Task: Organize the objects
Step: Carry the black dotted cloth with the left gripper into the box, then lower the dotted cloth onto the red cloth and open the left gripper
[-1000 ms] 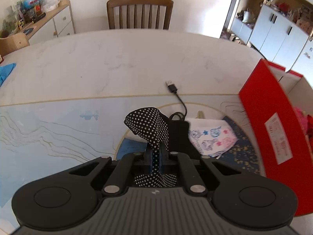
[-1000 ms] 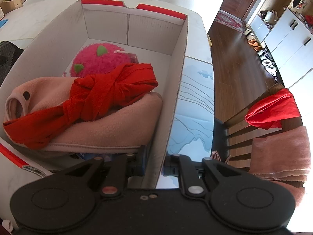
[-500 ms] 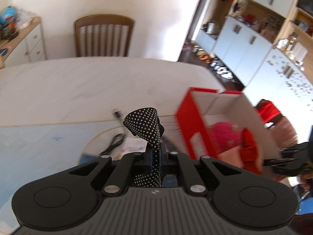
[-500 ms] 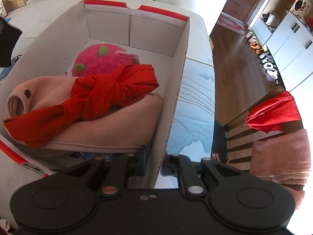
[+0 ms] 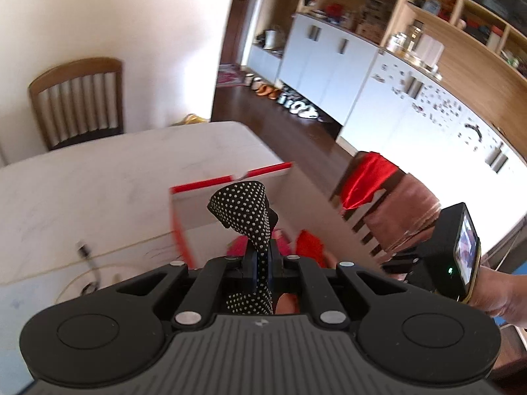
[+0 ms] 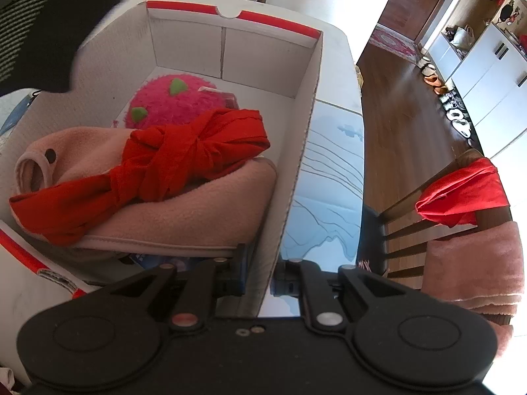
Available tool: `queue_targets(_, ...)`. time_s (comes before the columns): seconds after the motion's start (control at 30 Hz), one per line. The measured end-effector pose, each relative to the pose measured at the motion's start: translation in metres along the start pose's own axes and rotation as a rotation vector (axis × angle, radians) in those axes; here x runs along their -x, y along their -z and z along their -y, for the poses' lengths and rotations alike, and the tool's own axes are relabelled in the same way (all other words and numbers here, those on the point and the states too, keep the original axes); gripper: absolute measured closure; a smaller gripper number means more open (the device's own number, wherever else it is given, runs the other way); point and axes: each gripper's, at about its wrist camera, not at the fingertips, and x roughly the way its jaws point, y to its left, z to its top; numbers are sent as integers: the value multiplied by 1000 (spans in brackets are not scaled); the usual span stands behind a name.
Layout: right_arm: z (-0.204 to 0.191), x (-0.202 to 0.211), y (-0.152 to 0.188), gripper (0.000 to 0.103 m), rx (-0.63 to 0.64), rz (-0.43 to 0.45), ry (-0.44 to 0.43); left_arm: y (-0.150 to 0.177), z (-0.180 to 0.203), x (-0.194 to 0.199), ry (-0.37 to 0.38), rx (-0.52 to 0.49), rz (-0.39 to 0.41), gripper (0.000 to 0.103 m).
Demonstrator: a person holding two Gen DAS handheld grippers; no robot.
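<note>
3 things lie in the box (image 6: 296, 151); left tool (image 5: 260, 263) grips dotted cloth (image 5: 243, 210) above it, right tool (image 6: 260, 273) clamps its wall.

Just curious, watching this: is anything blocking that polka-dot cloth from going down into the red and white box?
Nothing visible blocks it. The polka-dot cloth, pinched in the left gripper, hangs over the open box, which has no lid on.

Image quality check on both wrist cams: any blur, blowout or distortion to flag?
Left wrist view: motion blur smears the red box edge and the cable, while the left gripper and its polka-dot cloth stay sharp. Right wrist view: sharp, with the right edge blown out near the chair. Both show fisheye bending at the edges.
</note>
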Motion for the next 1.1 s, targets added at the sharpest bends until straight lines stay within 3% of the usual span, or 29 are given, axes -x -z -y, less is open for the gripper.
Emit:
queue_targets(0.4, 1, -1, 1, 92, 6, 3, -7, -7, 40, -69, 115, 44, -96, 98)
queue_targets(0.7, 1, -2, -1, 91, 10, 3, -13, 15, 37, -102, 40, -2, -190, 98)
queue_targets(1.1, -1, -3, -2, 91, 15, 2, -15, 30, 29, -113, -13, -60, -238, 95)
